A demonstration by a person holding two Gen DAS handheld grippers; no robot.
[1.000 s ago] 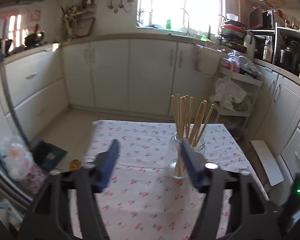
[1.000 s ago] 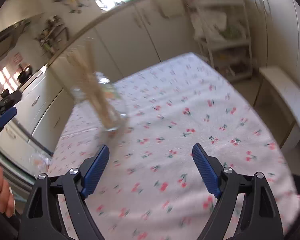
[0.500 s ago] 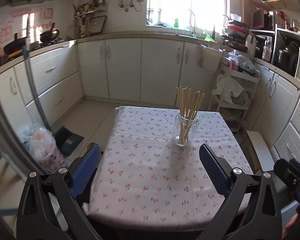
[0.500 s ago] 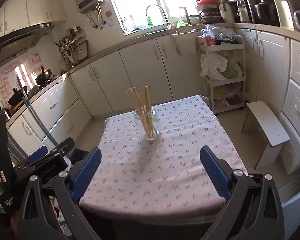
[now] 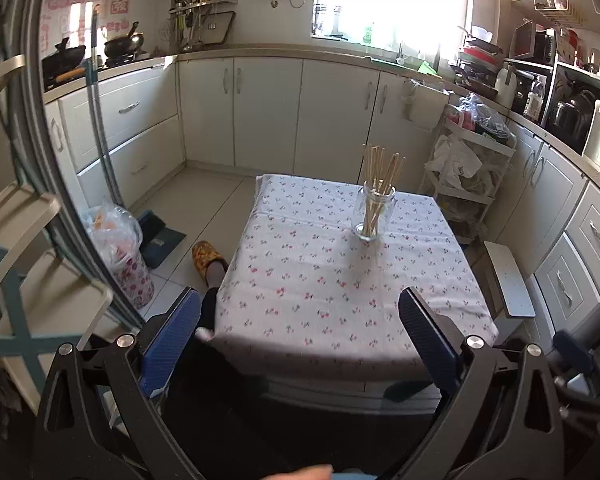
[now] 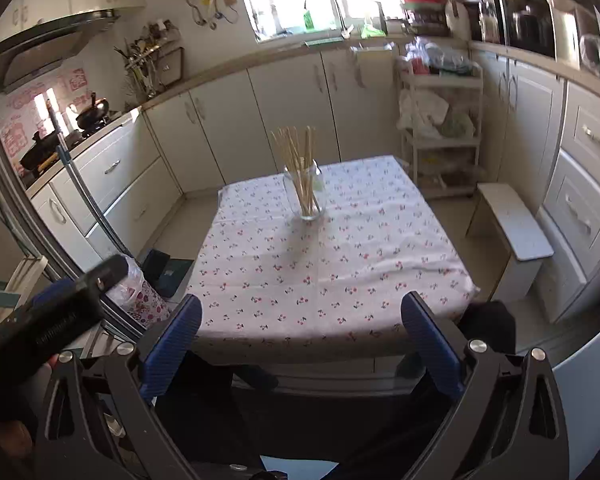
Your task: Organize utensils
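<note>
on counter (image 5: 340,300): glass jar (image 5: 373,216) upright, chopsticks (image 5: 380,172) inside (fanned out); left gripper (image 5: 300,332) and right gripper (image 6: 300,332) jaws released, empty.

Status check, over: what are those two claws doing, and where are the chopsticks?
Left gripper and right gripper open, empty. Chopsticks upright in jar on table. Nothing in the way.

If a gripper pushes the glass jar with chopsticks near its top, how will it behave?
The glass jar looks top-heavy, since the chopsticks rise far above its rim, so it may tip. Being glass, it is probably slippery and breakable. The tablecloth might slide or wrinkle.
</note>
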